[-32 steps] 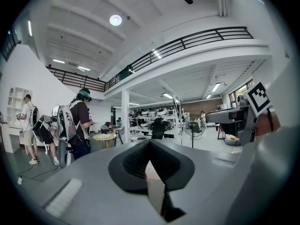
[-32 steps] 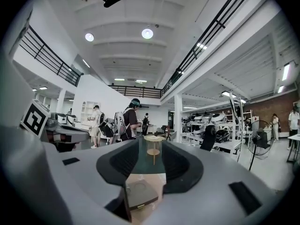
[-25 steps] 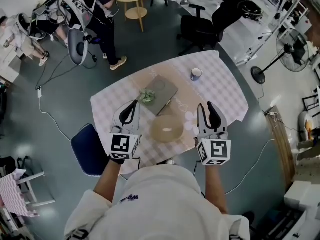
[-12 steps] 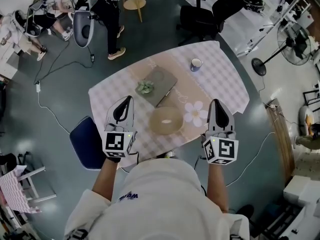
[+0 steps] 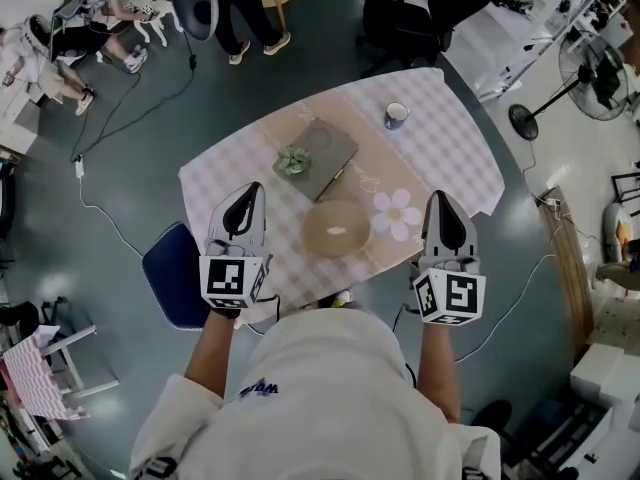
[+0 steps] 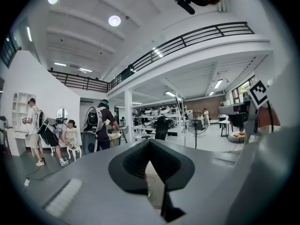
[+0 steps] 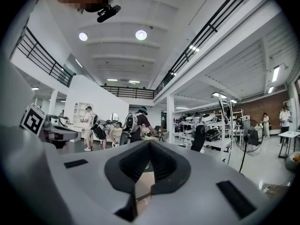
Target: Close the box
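Note:
A round tan box sits on the checked tablecloth near the front edge, its lid lying flat on top. My left gripper hovers to the left of it, well apart, jaws together and empty. My right gripper hangs to the right of the box, beyond the table's front corner, also shut with nothing held. In the left gripper view the left gripper points level across the room, jaws meeting. The right gripper in its own view shows the same, with only a sliver of table below.
Behind the box lie a grey flat case with a small green plant, a mug and a white flower-shaped mat. A blue chair stands at the left. People, an office chair and a fan are farther off.
Both grippers have drawn back from beside the round box and spread apart. Their jaws, open a second ago, have closed empty.

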Motion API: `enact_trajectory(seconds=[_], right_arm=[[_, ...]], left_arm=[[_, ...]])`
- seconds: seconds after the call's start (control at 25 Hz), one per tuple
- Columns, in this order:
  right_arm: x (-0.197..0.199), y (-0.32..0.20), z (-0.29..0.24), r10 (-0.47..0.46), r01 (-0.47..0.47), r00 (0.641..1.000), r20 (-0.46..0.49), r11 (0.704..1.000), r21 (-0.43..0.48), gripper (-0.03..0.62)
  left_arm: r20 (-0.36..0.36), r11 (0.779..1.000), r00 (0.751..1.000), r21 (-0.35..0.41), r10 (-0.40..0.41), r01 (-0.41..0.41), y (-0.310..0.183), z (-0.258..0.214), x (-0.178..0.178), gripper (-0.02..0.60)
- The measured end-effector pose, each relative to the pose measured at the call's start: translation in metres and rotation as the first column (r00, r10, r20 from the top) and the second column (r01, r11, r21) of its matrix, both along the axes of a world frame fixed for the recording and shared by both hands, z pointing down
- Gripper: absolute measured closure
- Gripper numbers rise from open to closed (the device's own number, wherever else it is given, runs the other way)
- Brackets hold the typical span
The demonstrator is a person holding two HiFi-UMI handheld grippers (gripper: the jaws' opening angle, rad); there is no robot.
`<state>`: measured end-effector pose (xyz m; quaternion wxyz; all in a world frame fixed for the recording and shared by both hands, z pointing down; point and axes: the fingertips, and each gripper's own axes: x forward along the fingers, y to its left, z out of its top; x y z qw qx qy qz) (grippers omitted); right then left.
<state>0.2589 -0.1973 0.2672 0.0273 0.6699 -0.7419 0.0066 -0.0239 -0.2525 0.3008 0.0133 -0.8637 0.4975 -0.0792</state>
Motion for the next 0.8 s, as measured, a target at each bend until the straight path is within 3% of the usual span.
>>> enact_trajectory(seconds=[0.36,0.8], right_arm=[[0.009,0.005,0.004,0.02,-0.021,1.0,-0.014,1.0,-0.021,0.591],[0.01,0.01,0.006,0.022,-0.022,1.0,-0.015,0.999,-0.027,0.591]], left_arm=[[-0.05,0.999,0.998,0.02,0.028,-0.027,0.007,-0.003,0.004,0.58],[-0.048,0.999,0.998,0.021,0.044,-0.043,0.008,-0.004,0.012,0.58]])
